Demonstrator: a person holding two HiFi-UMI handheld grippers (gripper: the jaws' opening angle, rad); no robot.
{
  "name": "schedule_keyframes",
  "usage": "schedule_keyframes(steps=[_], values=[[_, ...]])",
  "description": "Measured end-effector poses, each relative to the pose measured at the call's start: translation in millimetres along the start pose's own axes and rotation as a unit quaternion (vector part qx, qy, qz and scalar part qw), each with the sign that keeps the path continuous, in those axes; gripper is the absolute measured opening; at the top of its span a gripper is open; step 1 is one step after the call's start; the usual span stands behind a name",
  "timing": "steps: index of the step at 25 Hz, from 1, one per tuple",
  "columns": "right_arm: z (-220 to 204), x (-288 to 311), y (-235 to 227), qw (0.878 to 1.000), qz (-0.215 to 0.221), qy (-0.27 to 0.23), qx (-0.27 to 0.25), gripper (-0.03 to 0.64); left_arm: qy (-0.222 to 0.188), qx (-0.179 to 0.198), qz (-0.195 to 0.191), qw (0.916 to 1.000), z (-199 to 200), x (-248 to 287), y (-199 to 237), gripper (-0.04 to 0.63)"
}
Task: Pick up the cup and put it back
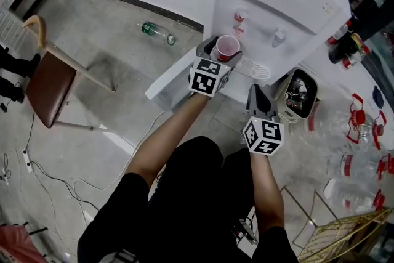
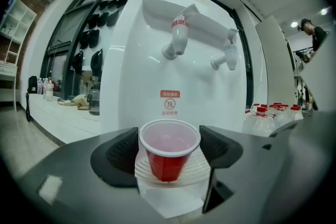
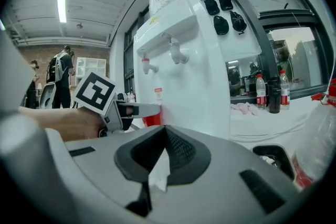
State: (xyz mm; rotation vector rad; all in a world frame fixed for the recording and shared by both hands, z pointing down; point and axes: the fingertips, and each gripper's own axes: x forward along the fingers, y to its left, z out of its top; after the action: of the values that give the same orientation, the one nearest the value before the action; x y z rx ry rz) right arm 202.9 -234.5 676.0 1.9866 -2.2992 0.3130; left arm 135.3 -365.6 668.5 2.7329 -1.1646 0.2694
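A red cup [image 1: 226, 47] [image 2: 168, 152] stands upright on the white drip tray [image 1: 253, 68] [image 2: 197, 168] of a white water dispenser [image 1: 277, 3] [image 2: 157, 60], under its red tap. My left gripper [image 1: 221, 51] [image 2: 169, 145] has a pad against each side of the cup's rim and is shut on it. The right gripper [image 1: 261, 97] [image 3: 160, 149] hangs lower and to the right, in front of the dispenser, jaws shut and empty. In the right gripper view the left gripper [image 3: 134, 109] and a sliver of the cup [image 3: 152, 119] show at the left.
A green bottle [image 1: 157, 32] lies on the floor left of the dispenser. A brown chair [image 1: 49, 86] stands at the far left. A small bin [image 1: 298, 95], several red-capped water bottles [image 1: 363, 132] and a gold wire rack [image 1: 345, 234] crowd the right side.
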Motion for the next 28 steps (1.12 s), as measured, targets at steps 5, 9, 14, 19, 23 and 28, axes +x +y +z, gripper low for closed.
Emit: schedule_keyframes(steps=[5, 9, 14, 19, 23, 28], values=[[-2.2, -1.1, -0.8, 1.0, -0.001, 0.002, -0.002, -0.005, 0.0, 0.004, -0.001, 1.0, -1.4, -0.1, -0.5, 0.35], [-2.3, -1.5, 0.1, 1.0, -0.001, 0.003, -0.001, -0.005, 0.001, 0.007, -0.003, 1.0, -0.2, 0.1, -1.2, 0.35], [-1.7, -2.9, -0.8, 1.0, -0.002, 0.001, -0.001, -0.005, -0.003, 0.012, 0.001, 0.9999, 3.3, -1.8, 1.6, 0.35], [-1.7, -3.8, -2.1, 1.0, -0.002, 0.002, -0.001, -0.005, -0.005, 0.013, 0.002, 0.9999, 7.6, -3.8, 3.8, 0.351], [-1.2, -3.4, -0.8, 1.0, -0.001, 0.002, 0.0, -0.005, -0.005, 0.016, 0.001, 0.9999, 8.3, -4.9, 4.2, 0.351], [-3.3, -4.1, 0.4, 1.0, 0.0, 0.004, 0.001, -0.005, -0.008, 0.015, -0.004, 0.9999, 9.4, -3.8, 0.4, 0.351]])
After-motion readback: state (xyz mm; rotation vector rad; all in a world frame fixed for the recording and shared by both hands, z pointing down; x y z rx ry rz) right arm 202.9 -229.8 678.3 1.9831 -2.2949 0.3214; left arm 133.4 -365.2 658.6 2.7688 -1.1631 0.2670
